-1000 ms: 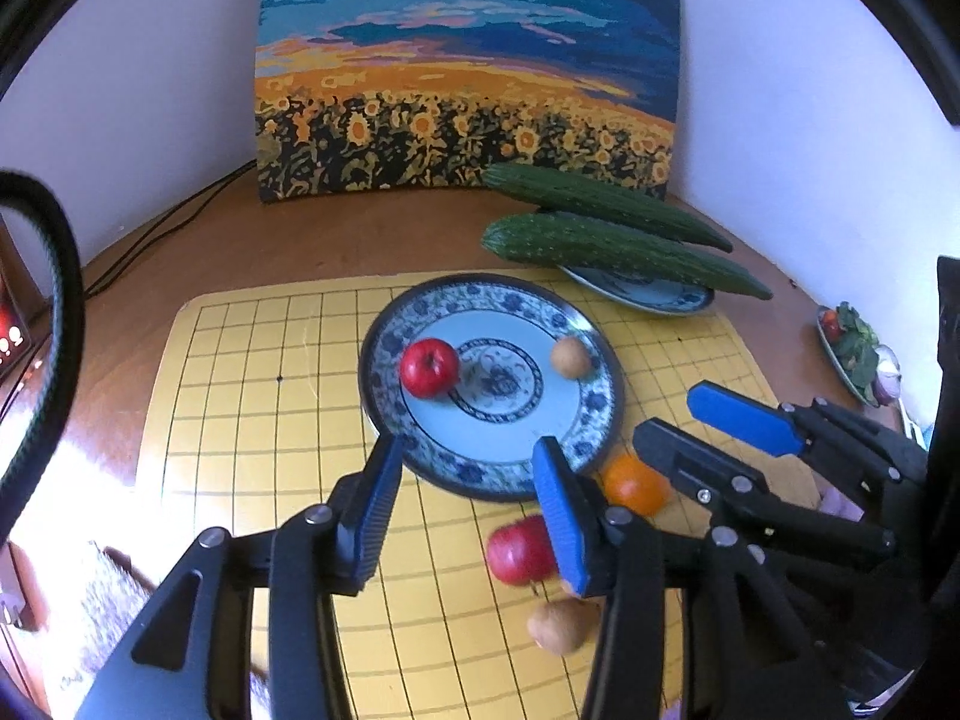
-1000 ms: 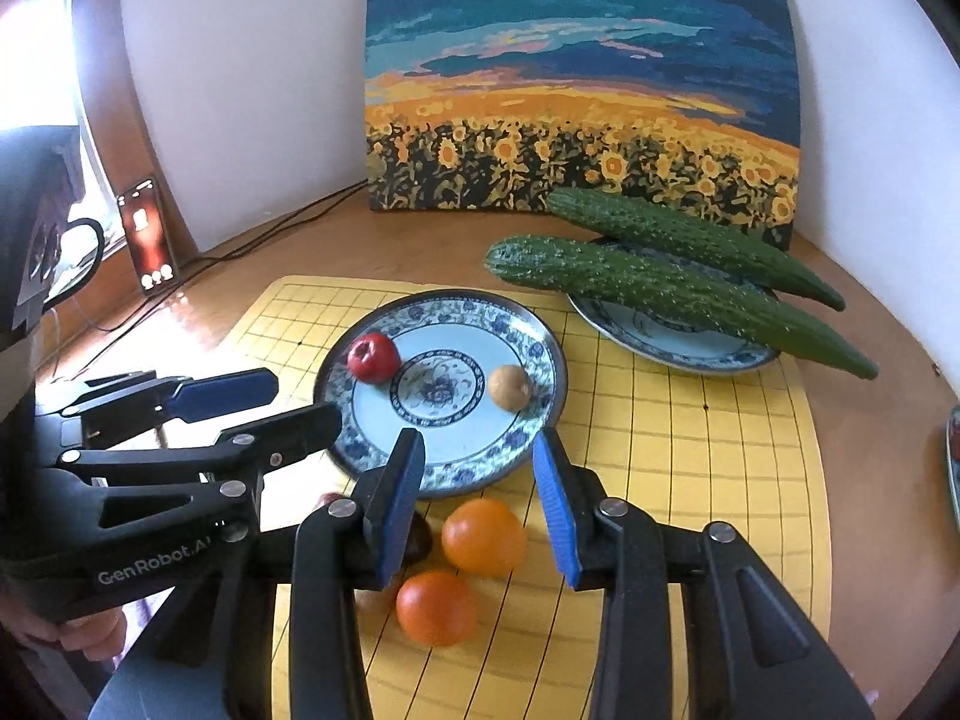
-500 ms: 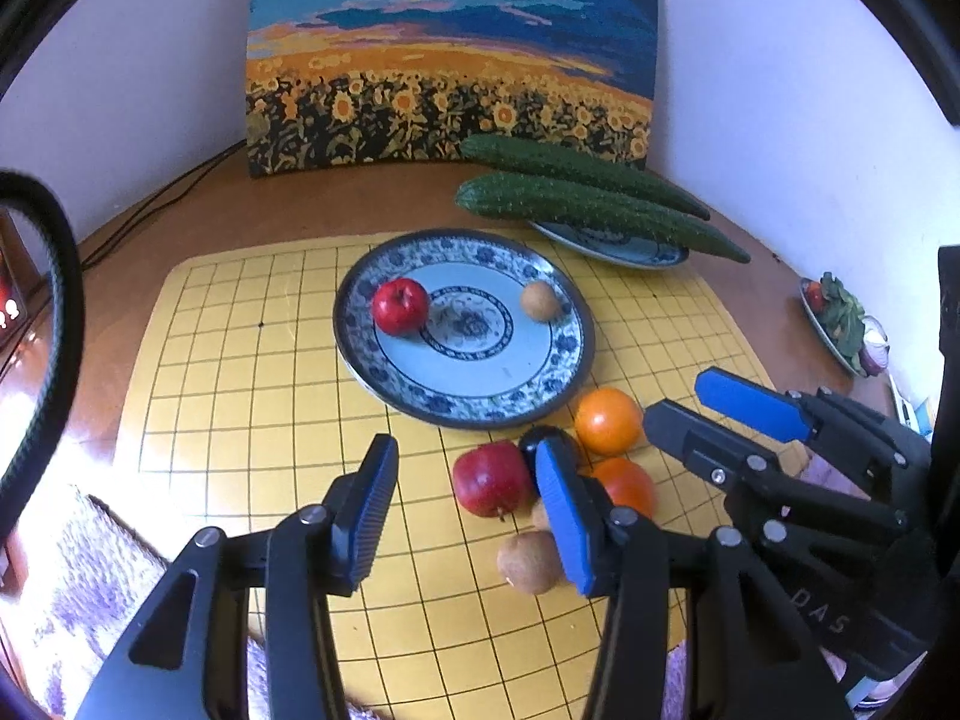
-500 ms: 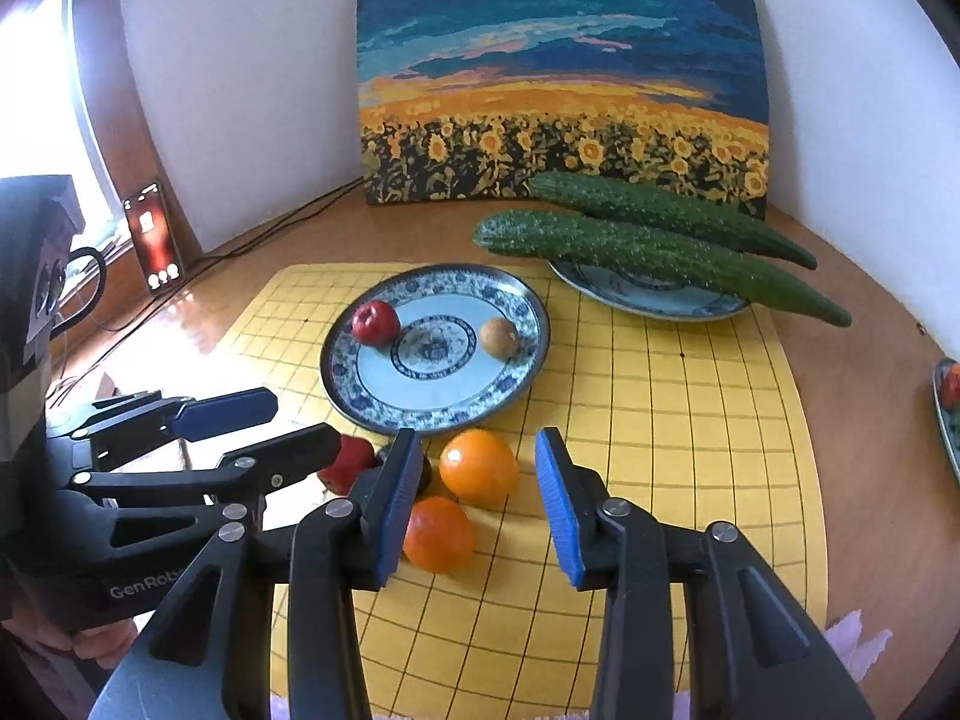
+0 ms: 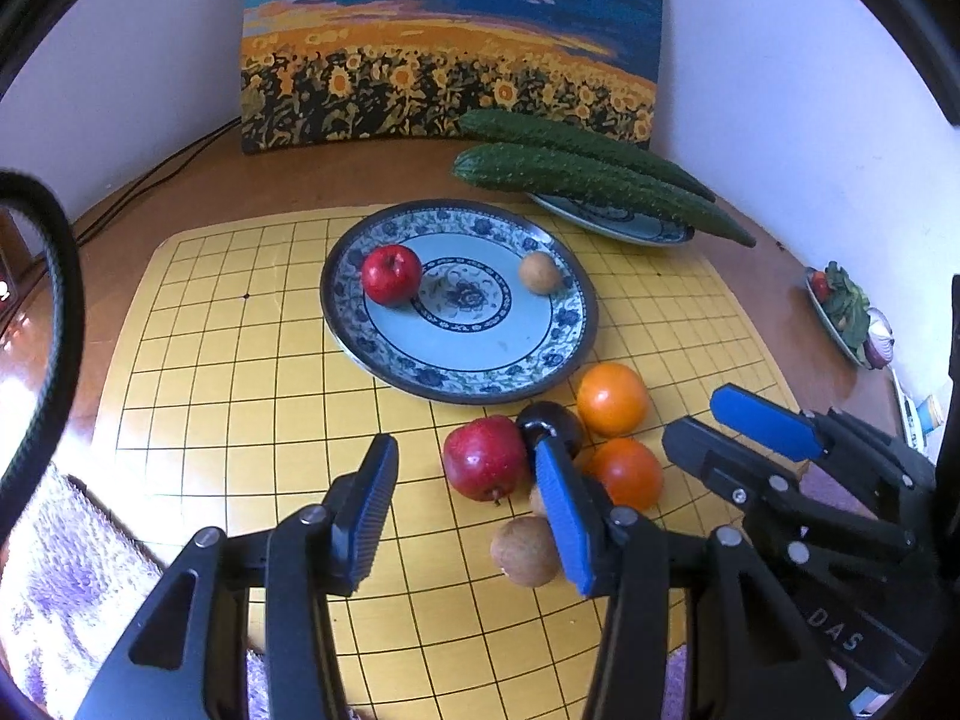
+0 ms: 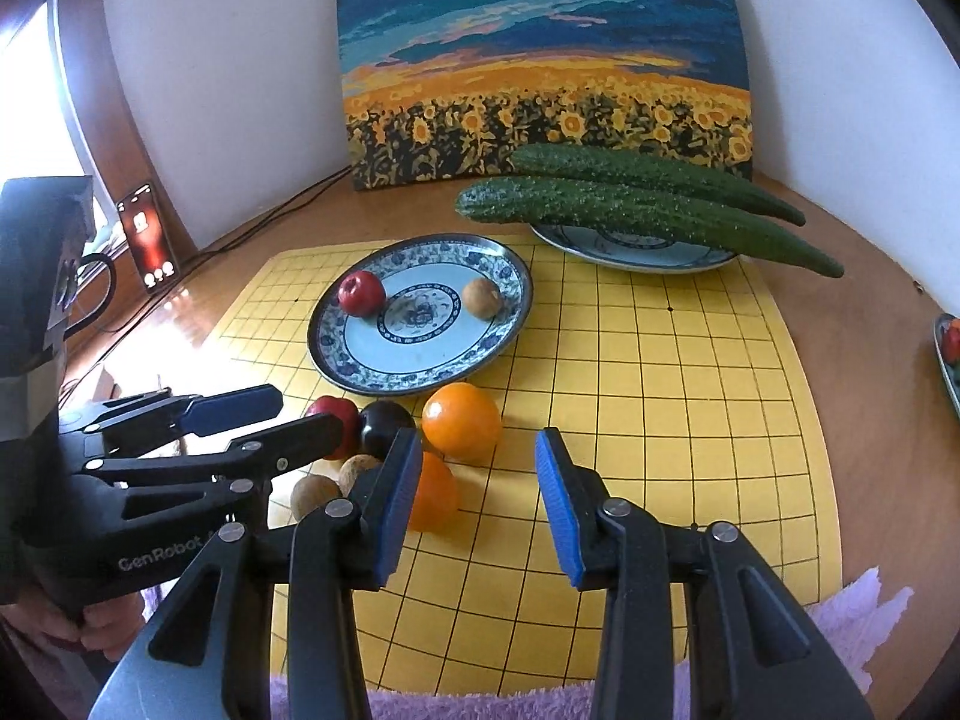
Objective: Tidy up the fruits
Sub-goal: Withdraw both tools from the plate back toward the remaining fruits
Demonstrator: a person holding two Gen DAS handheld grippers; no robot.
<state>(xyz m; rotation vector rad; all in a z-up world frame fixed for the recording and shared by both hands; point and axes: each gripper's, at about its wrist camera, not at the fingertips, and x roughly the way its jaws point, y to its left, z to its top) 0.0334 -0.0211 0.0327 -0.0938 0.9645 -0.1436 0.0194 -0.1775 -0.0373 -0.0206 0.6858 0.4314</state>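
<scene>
A blue-patterned plate [image 5: 567, 324] on the yellow grid mat [image 5: 240, 360] holds a red apple [image 5: 391, 273] and a small brown fruit [image 5: 539, 272]. In front of the plate lies a loose cluster: a second red apple [image 5: 485, 465], a dark plum [image 5: 549, 423], two oranges [image 5: 612, 399] [image 5: 627, 474] and a brown kiwi-like fruit [image 5: 522, 552]. My left gripper [image 5: 463, 447] hovers open over the loose apple without its pads pressing it. My right gripper [image 6: 478, 441] stands open just behind the far orange [image 6: 461, 420], nothing gripped.
Two long cucumbers [image 5: 600, 180] rest on a second plate [image 5: 624, 228] at the back right, below a sunflower painting [image 5: 450, 42]. A small dish of greens [image 5: 840, 312] sits far right. A phone [image 6: 147, 234] stands left; a purple towel [image 6: 864, 600] lies at the near edge.
Both grippers have drawn back toward the near edge and sunk a little. The loose fruit cluster now shows fully in front of them. Jaw widths look the same.
</scene>
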